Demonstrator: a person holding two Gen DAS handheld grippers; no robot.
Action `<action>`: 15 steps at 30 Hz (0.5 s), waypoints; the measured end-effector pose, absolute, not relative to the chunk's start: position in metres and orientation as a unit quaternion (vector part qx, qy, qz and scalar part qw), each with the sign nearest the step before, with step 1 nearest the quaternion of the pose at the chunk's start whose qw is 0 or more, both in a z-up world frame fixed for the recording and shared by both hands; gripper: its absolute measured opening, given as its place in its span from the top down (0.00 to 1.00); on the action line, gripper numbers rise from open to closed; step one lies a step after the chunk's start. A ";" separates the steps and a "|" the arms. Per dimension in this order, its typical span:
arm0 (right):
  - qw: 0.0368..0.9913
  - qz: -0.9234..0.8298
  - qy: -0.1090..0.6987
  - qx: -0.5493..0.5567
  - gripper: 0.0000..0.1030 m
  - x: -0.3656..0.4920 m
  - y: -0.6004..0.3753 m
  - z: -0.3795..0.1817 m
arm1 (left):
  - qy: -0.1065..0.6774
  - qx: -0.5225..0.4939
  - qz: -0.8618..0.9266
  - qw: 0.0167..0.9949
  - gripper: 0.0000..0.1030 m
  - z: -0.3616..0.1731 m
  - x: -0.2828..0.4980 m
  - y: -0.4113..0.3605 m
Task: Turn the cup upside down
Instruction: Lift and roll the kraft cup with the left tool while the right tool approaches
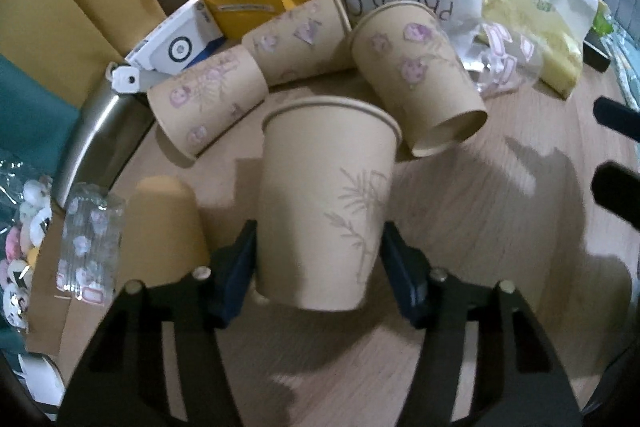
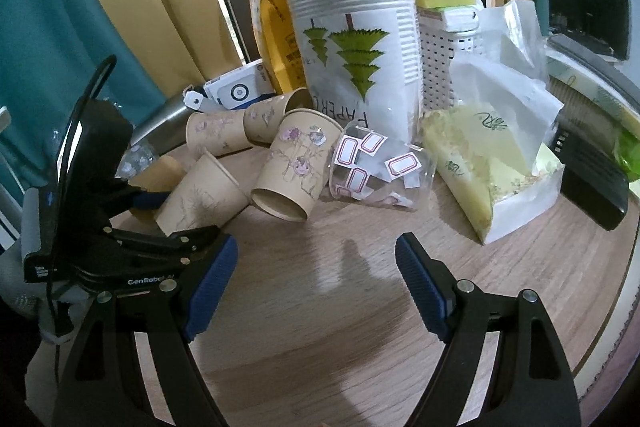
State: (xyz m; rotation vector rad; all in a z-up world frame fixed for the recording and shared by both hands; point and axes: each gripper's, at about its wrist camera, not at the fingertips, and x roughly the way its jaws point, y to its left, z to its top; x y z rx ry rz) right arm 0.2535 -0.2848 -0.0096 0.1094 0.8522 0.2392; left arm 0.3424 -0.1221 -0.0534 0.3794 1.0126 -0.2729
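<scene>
Gripping a tan paper cup (image 1: 326, 203) between the blue pads of the left gripper (image 1: 320, 271), lifted clear of the wooden table (image 1: 460, 235) and tilted, rim away from the camera. Flip apparently only beginning: cup not yet inverted or set down. Hovering with jaws spread wide and holding nothing, the right gripper (image 2: 316, 287). Crowding the table's far side: other decorated cups (image 1: 416, 79), a sleeve of white cups (image 2: 360, 27), sticker bags, yellow curtains behind.

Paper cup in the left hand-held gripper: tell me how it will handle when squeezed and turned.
The paper cup looks thin-walled, so it probably dents under a hard squeeze. It seems empty and light. Its tapered side may slip between the fingers.
</scene>
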 end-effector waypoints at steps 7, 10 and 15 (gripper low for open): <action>0.909 0.142 0.391 0.021 0.19 0.244 -0.270 0.002 | 0.447 0.176 -0.150 0.864 0.43 -0.035 0.314 -0.118; 0.912 0.169 0.375 0.005 0.19 0.232 -0.264 0.019 | 0.428 0.184 -0.162 0.870 0.43 -0.022 0.287 -0.118; 0.913 0.213 0.346 -0.039 0.19 0.206 -0.240 0.054 | 0.396 0.166 -0.197 0.881 0.43 0.001 0.224 -0.115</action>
